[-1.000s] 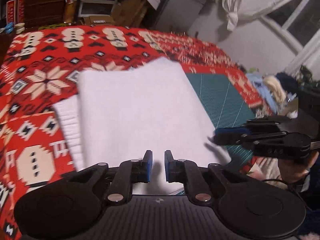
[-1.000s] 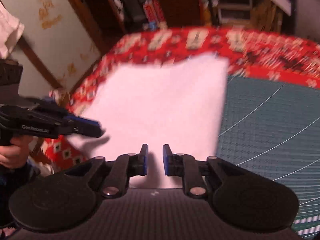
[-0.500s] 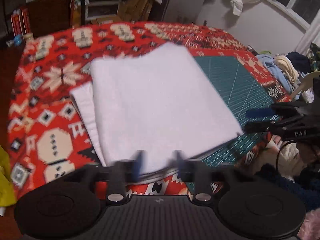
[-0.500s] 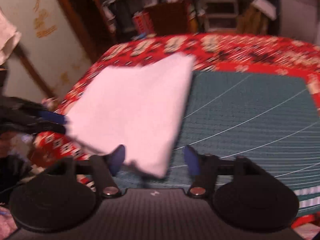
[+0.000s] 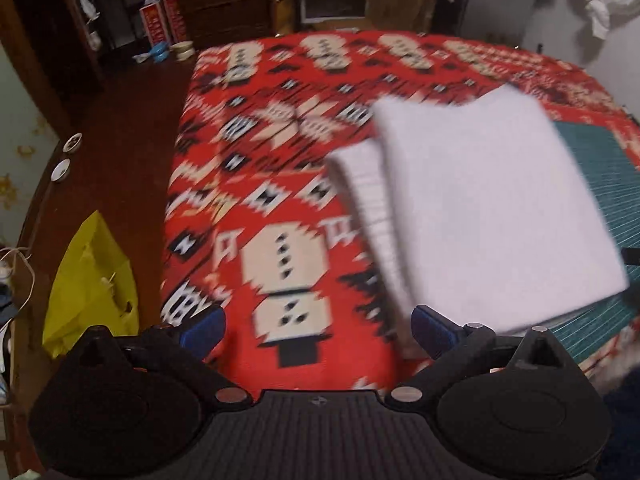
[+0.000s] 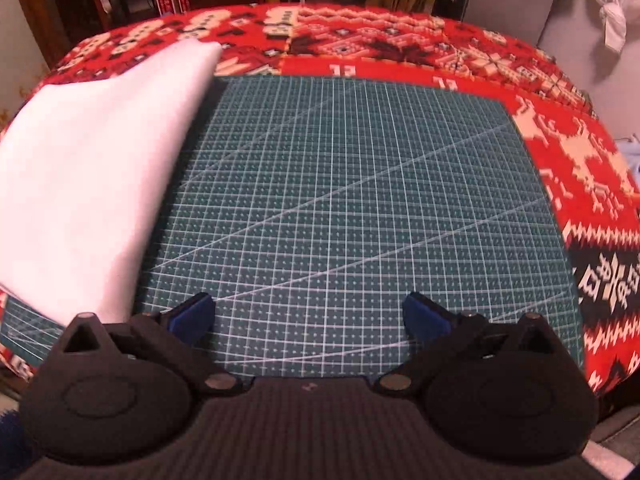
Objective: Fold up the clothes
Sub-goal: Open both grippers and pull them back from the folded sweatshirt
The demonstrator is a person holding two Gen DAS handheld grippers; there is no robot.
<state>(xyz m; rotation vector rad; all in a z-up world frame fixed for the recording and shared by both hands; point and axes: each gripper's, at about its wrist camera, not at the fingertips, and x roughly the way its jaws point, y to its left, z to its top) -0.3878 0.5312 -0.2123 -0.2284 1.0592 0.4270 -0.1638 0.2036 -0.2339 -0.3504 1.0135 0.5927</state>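
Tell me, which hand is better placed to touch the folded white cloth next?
Probably the left: the white cloth lies just beyond its open fingers. The right gripper, also open, faces the bare green mat.

Honestly can't read any text anywhere, even the red boxes (image 5: 164, 20) at the back are way too blurry.

A red patterned blanket (image 5: 280, 184) covers the table, a green cutting mat (image 6: 352, 208) lies on it, and a yellow bag (image 5: 90, 284) stands on the floor.
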